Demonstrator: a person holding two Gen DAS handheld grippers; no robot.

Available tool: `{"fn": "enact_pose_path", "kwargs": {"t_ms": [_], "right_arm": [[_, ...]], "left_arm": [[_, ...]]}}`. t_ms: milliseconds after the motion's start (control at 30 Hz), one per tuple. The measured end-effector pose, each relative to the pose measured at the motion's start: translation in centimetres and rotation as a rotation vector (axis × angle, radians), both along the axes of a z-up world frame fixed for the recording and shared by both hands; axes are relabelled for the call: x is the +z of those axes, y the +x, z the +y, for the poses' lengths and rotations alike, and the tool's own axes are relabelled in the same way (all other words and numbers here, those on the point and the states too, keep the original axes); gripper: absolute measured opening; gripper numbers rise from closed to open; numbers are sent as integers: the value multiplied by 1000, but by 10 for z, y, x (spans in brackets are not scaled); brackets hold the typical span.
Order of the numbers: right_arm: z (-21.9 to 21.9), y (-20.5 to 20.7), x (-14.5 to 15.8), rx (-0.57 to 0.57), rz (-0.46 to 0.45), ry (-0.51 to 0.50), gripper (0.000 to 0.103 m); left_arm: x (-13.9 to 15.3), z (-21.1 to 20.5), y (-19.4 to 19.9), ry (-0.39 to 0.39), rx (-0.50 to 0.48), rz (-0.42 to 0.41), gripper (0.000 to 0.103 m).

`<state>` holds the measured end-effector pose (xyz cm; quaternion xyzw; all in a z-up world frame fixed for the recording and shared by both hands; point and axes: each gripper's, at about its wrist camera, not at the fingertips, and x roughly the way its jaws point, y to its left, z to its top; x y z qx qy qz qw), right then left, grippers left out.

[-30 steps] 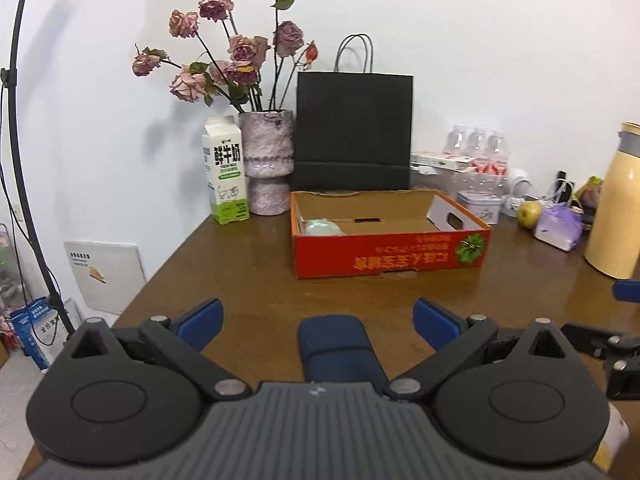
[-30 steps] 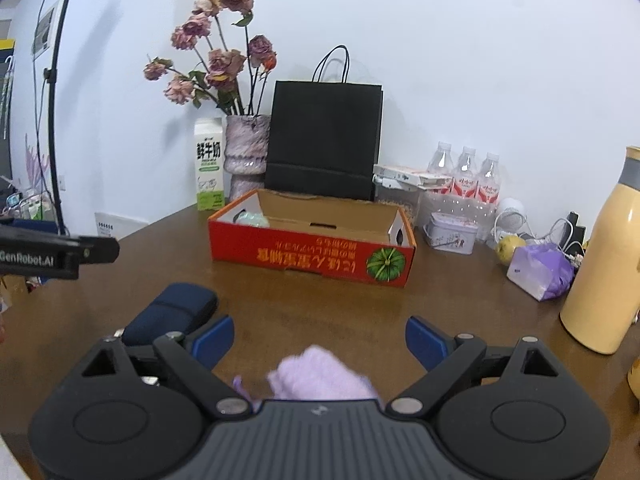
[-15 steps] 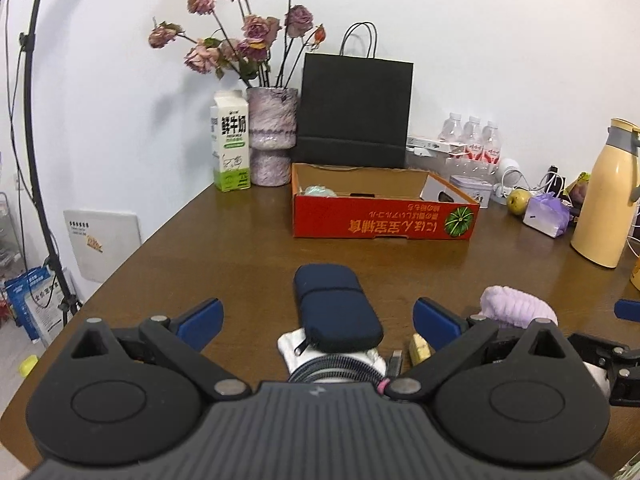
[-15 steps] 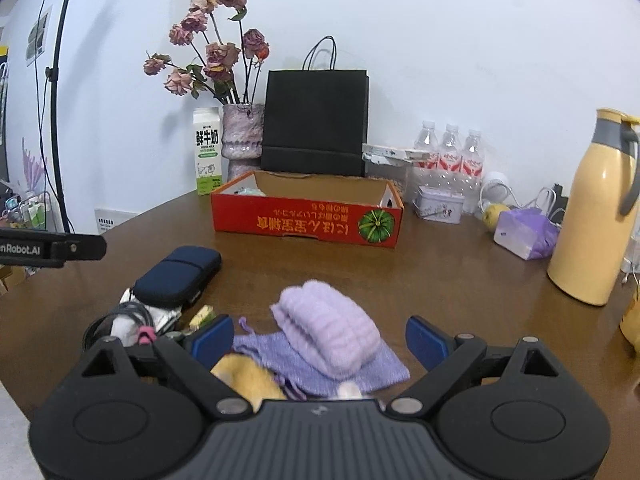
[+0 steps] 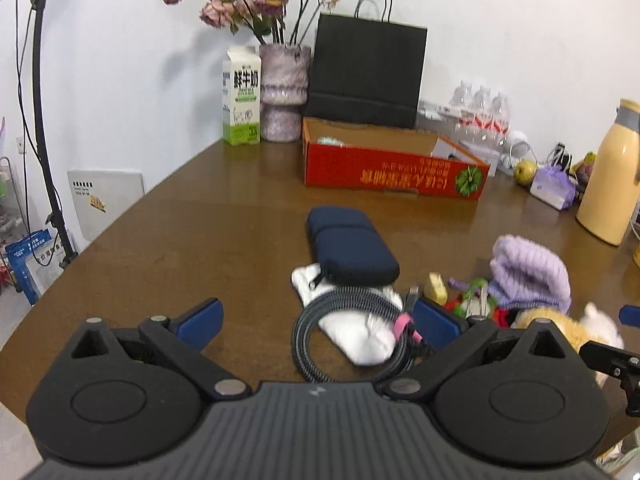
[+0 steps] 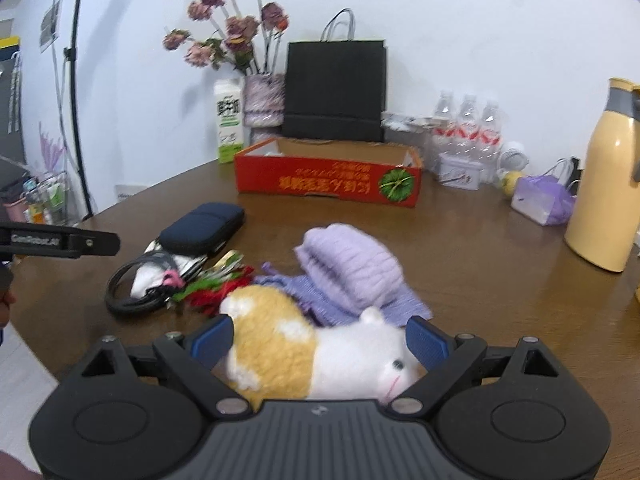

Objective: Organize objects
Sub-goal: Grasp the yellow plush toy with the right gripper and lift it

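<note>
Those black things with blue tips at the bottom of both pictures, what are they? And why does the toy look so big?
They are two grabbers, each held by a person, each with a camera looking along its blue fingers. The left gripper sees a dark blue pouch, a white sock and a coiled cable on the brown table. The right gripper is very close to a plush toy, so it looks huge. Both are wide open and hold nothing yet. Behind lie a purple knit bundle and a red box.
</note>
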<state>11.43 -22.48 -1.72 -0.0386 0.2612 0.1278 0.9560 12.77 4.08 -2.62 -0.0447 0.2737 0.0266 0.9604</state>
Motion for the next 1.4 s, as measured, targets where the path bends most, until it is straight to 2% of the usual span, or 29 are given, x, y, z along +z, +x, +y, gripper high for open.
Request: {"fn": "enact_pose_path", "kwargs": {"t_ms": [100, 200, 300, 533, 567, 600, 633, 667, 700, 733, 900, 1167, 1400], "right_arm": [[5, 7, 1, 41, 4, -32, 93], [16, 20, -4, 116, 65, -128, 103], [24, 26, -18, 117, 71, -210, 103], [15, 37, -32, 32, 64, -188, 103], [11, 39, -32, 26, 71, -161, 103], [6, 41, -33, 18, 84, -132, 100], [1, 42, -33, 16, 98, -90, 85], [-3, 44, -33, 21, 112, -40, 74], [-7, 44, -32, 26, 114, -1, 56], [-5, 43, -32, 15, 99, -18, 44], [-4, 38, -34, 9, 78, -9, 43], [-5, 24, -37, 1, 37, 63, 42], [-7, 18, -29, -6, -17, 71, 42]], "left_arm": [[-4, 1, 0, 2, -15, 14, 103], [-5, 2, 0, 1, -13, 14, 103], [-7, 6, -1, -15, -5, 13, 103], [-13, 12, -1, -36, -6, 26, 103], [-14, 12, -1, -38, -7, 26, 103], [-14, 12, -1, -40, -9, 27, 103], [-15, 12, -1, -40, -10, 29, 103], [-15, 12, -1, -40, -10, 31, 103], [-16, 11, -2, -39, -11, 32, 103], [-16, 11, -2, -39, -12, 34, 103], [-18, 10, -4, -36, -16, 44, 103], [-21, 3, -1, -30, -47, 73, 103], [-22, -6, 12, -26, -65, 109, 103]]}}
